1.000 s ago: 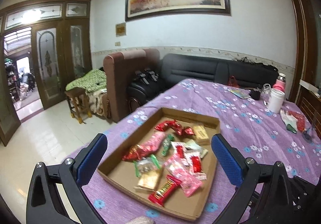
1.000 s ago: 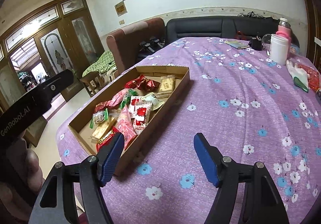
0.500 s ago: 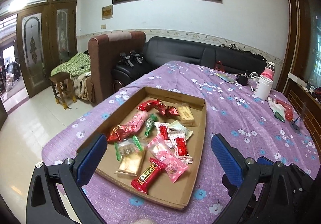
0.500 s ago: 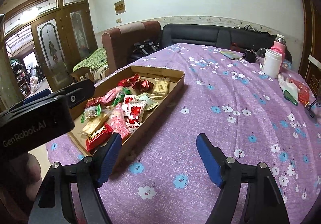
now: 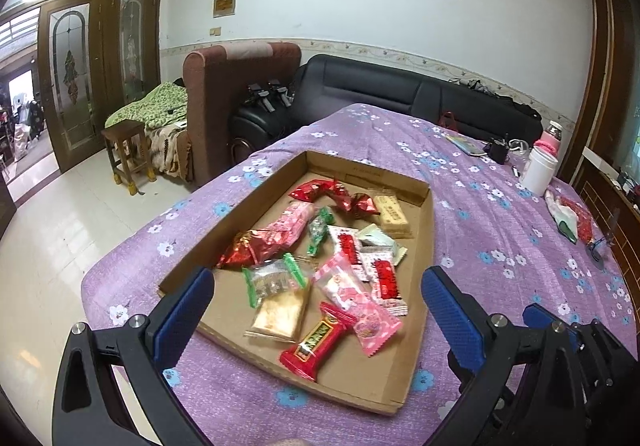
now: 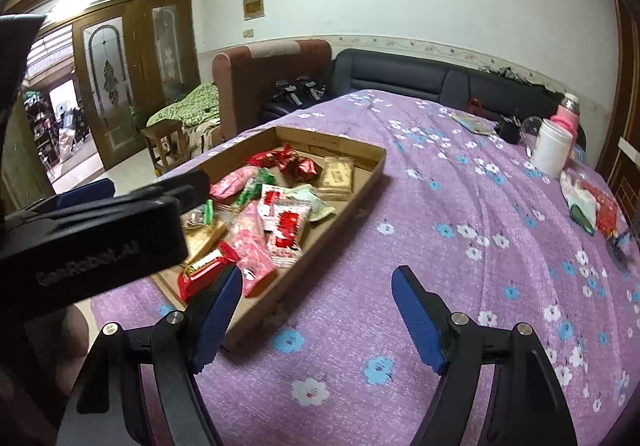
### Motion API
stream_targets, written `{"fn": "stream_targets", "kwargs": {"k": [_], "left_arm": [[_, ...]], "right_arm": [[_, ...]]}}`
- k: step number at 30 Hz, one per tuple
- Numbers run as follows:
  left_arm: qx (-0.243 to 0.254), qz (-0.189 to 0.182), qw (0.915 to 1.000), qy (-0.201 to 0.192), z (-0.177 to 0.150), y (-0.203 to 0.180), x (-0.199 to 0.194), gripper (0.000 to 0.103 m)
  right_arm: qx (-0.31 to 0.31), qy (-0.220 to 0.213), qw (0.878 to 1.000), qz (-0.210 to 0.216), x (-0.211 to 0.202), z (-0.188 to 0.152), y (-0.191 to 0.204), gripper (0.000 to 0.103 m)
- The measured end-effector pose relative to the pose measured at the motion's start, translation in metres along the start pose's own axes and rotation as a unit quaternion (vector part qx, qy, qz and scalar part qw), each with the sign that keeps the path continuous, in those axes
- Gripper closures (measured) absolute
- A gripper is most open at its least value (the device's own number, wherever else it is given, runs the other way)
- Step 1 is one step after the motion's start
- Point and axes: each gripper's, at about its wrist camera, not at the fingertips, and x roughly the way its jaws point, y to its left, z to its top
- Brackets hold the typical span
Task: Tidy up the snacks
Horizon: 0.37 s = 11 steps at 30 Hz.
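A shallow cardboard tray (image 5: 420, 330) lies on the purple flowered tablecloth and holds several wrapped snacks: a red bar (image 5: 316, 342), a pink packet (image 5: 356, 304), a tan biscuit pack (image 5: 280, 312), red foil candies (image 5: 336, 194). The tray also shows in the right wrist view (image 6: 360, 182). My left gripper (image 5: 316, 310) is open and empty, held above the tray's near end. My right gripper (image 6: 318, 310) is open and empty, above the cloth right of the tray's near corner. The left gripper's body (image 6: 92, 238) hides part of the tray there.
A white jar (image 6: 554, 146), a pink bottle (image 6: 566, 112), a dark small object (image 6: 510, 128) and gloves with red packets (image 6: 588, 202) sit at the table's far right. A black sofa (image 5: 400, 94), a brown armchair (image 5: 240, 86) and a wooden stool (image 5: 128, 150) stand beyond the table.
Both grippers have moved forward and lower toward the tray's near end, so the tray looks larger. Both stay open and empty. The snacks have not moved.
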Motion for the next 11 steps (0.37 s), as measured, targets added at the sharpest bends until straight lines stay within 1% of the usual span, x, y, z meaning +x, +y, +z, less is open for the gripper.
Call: {"fn": "stream_targets", "kwargs": {"k": [3, 7, 8, 11], "left_arm": [[-0.001, 0.011, 0.9999, -0.003, 0.004, 0.002, -0.001, 0.000], [0.011, 0.017, 0.9998, -0.007, 0.009, -0.005, -0.004, 0.000], [0.015, 0.014, 0.9998, -0.007, 0.010, -0.009, -0.004, 0.000], [0.035, 0.000, 0.9994, -0.003, 0.014, -0.024, -0.006, 0.000]], "right_arm": [[-0.014, 0.002, 1.000, 0.010, 0.001, 0.004, 0.008, 0.018], [-0.017, 0.000, 1.000, 0.022, -0.003, 0.002, 0.009, 0.018], [-0.018, -0.002, 1.000, 0.022, -0.005, 0.002, 0.009, 0.018], [-0.008, -0.020, 1.000, 0.000, -0.020, 0.002, -0.008, 0.018]]}}
